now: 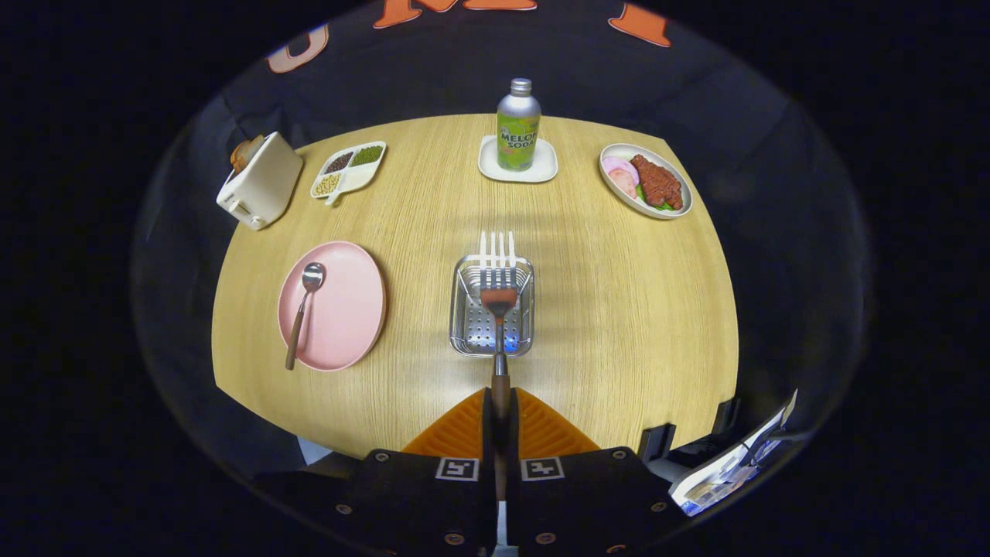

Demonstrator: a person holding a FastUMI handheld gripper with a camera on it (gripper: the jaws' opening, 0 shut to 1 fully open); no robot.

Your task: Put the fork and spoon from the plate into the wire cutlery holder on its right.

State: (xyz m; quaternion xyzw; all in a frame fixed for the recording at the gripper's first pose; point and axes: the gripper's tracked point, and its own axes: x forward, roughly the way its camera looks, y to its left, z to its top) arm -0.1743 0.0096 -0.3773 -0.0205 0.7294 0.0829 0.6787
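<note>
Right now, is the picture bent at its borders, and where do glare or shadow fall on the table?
In the gripper view, the fisheye lens bows the table edges into curves; a bright patch lies on the wood around the wire holder, fading toward the toaster; the gripper, shut on the fork, is sharp, and the spoon glints on the pink plate.

The light comes from above and falls on the middle of the surface [603, 309], which looks bright and pale there. Toward its sides the wood gets darker, and the booth behind is very dim. The wire cutlery holder [493, 317] shines with small bright spots, and so do the fork's [497, 267] white-looking prongs. The picture is sharp in the middle. Near the sides, straight lines bend and things look squashed and a bit blurry.
</note>
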